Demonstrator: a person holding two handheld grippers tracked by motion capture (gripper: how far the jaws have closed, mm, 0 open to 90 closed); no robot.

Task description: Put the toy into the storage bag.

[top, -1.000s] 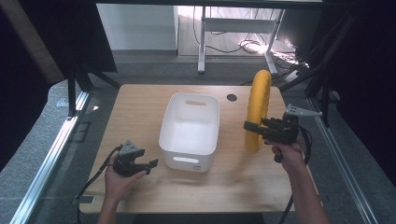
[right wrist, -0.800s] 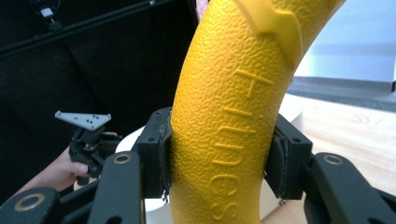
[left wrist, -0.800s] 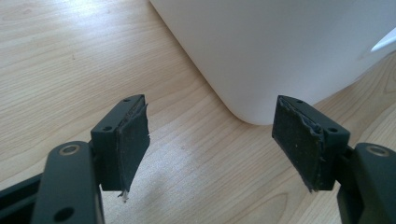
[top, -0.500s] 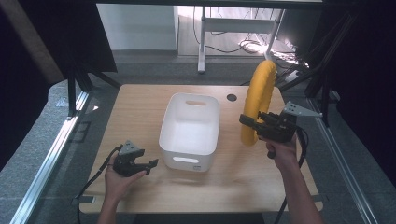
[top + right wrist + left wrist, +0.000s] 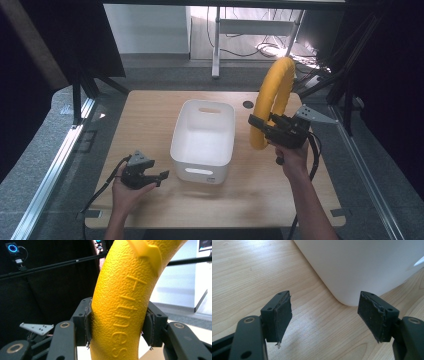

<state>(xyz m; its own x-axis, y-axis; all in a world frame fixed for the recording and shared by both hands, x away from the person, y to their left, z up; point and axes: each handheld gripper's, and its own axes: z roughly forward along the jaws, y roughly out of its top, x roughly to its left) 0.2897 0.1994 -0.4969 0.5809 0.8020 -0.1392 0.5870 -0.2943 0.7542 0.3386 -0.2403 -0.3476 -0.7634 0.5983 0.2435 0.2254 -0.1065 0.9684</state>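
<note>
A yellow textured ring (image 5: 272,100) stands upright in the air to the right of the white bin (image 5: 204,137), its lower part clamped by my right gripper (image 5: 260,125). In the right gripper view both pads press into the ring (image 5: 125,302), which bears raised lettering. My left gripper (image 5: 159,177) rests low over the table at the bin's near left corner, held in a hand. In the left gripper view its jaws stand wide apart with bare wood between them and the bin's rounded corner (image 5: 362,267) just ahead.
The wooden table (image 5: 150,115) has a small dark round hole (image 5: 248,104) behind the bin. The bin has handle slots in its near and far walls. Metal frame rails run along both sides of the table. Cables trail from both grippers.
My right gripper has lifted the yellow ring and carried it slightly left toward the bin. The left gripper has stayed in place.
</note>
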